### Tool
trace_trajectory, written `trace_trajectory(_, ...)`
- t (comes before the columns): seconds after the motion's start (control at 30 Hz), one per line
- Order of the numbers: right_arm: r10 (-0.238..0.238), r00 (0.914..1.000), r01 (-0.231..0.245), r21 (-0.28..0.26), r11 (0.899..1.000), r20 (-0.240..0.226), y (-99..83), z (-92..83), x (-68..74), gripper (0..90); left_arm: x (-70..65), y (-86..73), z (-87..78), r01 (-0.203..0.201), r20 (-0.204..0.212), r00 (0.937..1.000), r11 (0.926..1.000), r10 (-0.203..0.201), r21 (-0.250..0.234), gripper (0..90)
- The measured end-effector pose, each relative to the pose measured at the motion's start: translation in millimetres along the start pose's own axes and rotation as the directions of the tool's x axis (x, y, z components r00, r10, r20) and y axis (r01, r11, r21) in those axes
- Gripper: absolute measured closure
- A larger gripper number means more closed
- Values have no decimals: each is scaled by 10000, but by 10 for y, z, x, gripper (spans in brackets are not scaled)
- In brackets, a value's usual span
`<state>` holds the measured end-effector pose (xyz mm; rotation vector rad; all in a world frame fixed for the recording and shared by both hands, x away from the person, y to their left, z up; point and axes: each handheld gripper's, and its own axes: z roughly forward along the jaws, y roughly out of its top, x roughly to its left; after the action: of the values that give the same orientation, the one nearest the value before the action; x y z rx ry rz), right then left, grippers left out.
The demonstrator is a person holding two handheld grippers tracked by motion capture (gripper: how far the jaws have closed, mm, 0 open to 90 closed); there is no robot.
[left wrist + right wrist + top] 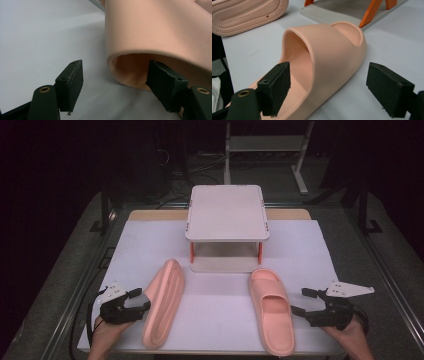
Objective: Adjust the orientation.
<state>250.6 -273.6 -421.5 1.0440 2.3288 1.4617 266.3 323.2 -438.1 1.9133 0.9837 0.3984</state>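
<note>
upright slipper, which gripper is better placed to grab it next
Right. The right gripper is open beside the upright slipper, its jaws already straddling the strap in the right gripper view. The left gripper is at the tilted slipper instead.

I've got two peach-pink foam slides on the white tabletop, well apart, both in front of the small grey shelf. The left slipper [164, 303] is tipped up on its side edge, ridged sole facing right and its strap opening toward my left. The right slipper [272, 309] sits flat, sole down, toe pointing away from me.
</note>
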Motion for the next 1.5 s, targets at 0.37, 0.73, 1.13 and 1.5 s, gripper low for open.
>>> trace_trajectory(0.37, 20, 10000, -21, 32, 10000, 60, -5, 15, -2, 194, -75, 34, 87, -29, 75, 10000, 9999, 30, -99, 300)
trace_trajectory(0.73, -4, 10000, 4, 4, 10000, -42, 3, 36, 10, 195, -88, 47, 110, 213, 317, 9993, 9995, -205, -247, 308)
trace_trajectory(1.13, -204, 9997, 205, 72, 9998, -113, 24, 63, 53, 195, -143, 74, 138, 275, 535, 9982, 9989, -256, -369, 307)
trace_trajectory(1.5, -344, 9993, 344, -12, 9994, -147, 38, 63, 73, 199, -219, 127, 179, 105, 704, 9975, 9988, -71, -482, 306)
